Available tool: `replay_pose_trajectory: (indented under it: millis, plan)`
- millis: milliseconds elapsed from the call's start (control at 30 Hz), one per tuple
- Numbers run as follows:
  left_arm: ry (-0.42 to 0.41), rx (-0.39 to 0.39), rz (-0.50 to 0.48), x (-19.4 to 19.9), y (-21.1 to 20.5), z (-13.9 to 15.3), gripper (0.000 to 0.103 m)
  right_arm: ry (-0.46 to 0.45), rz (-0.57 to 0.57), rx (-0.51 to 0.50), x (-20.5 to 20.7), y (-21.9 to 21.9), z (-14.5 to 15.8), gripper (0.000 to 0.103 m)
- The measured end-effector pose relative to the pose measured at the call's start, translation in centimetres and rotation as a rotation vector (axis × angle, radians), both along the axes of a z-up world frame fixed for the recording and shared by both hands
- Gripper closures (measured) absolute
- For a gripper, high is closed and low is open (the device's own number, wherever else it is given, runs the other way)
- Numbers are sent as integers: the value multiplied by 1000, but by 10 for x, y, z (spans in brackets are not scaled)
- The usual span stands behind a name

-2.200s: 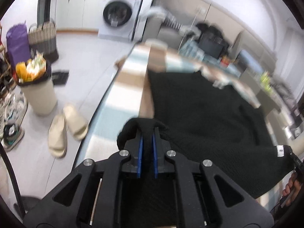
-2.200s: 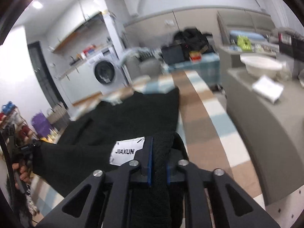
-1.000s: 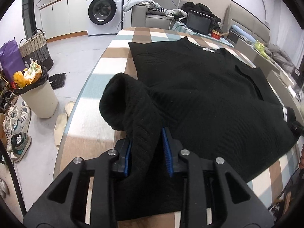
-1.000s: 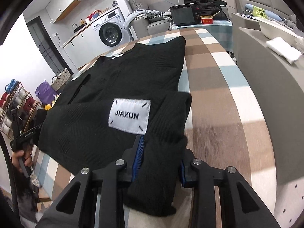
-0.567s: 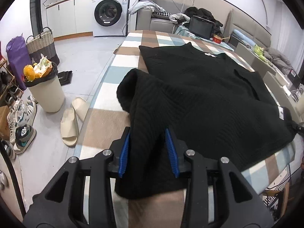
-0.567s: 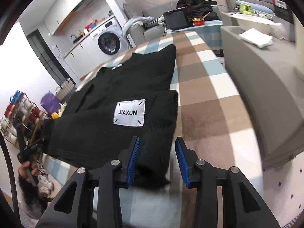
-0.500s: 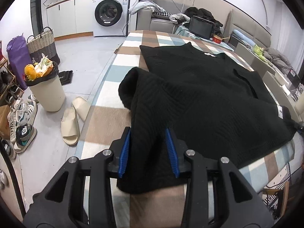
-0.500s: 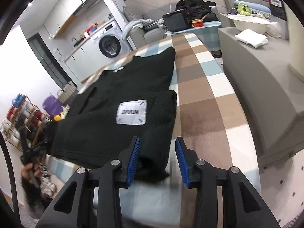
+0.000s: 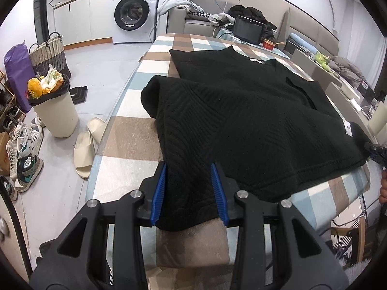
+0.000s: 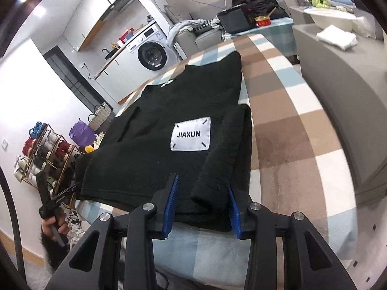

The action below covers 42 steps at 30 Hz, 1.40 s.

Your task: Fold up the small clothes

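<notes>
A black knit sweater (image 9: pixel 254 111) lies spread on the checked table (image 9: pixel 130 142), with both sleeves folded in over its body. My left gripper (image 9: pixel 188 191) stands open at the near edge. A folded sleeve end rests loosely between its blue pads (image 9: pixel 158 191). In the right wrist view the same sweater (image 10: pixel 169 101) shows a white JIAXUN label (image 10: pixel 191 134). My right gripper (image 10: pixel 202 205) is open too, and the other sleeve's cuff (image 10: pixel 217 181) lies between its pads without being pinched. A hand holds the left gripper (image 10: pixel 58 200) at the lower left of that view.
Left of the table, on the floor, are a full waste bin (image 9: pixel 54 111), beige slippers (image 9: pixel 84 149) and several shoes. A washing machine (image 9: pixel 134 12) and a sofa with a dark screen (image 9: pixel 248 30) stand behind. A grey bench (image 10: pixel 338 84) runs along the table's right side.
Both grippers were shut on the sweater and have let go, with their jaws now apart. Both have drawn back toward the near table edge. The sweater lies still, with its sleeves folded in.
</notes>
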<state>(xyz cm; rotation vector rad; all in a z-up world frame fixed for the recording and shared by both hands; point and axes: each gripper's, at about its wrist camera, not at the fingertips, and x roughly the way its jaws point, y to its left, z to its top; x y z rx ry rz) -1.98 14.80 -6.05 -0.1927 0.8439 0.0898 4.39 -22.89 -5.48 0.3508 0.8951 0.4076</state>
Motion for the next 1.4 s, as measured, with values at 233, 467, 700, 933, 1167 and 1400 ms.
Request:
replay_pose_trajectory:
  millis: [233, 467, 700, 933, 1167, 1400]
  plan:
    - [-6, -9, 24, 12, 5, -3, 91, -14, -3, -35, 1, 4, -2, 68]
    - [-122, -40, 39, 24, 16, 33, 100, -57, -90, 33, 20, -4, 11, 97]
    - [-257, -93, 51, 71, 35, 89, 100, -210, -149, 22, 47, -5, 64, 97]
    - [-292, -85, 40, 142, 38, 114, 100, -237, -181, 75, 109, -1, 85, 97]
    - [-320, -120, 64, 211, 54, 133, 100, -345, -267, 76, 150, -1, 120, 97]
    - [-233, -163, 59, 238, 67, 98, 100, -246, -227, 54, 166, 5, 91, 97]
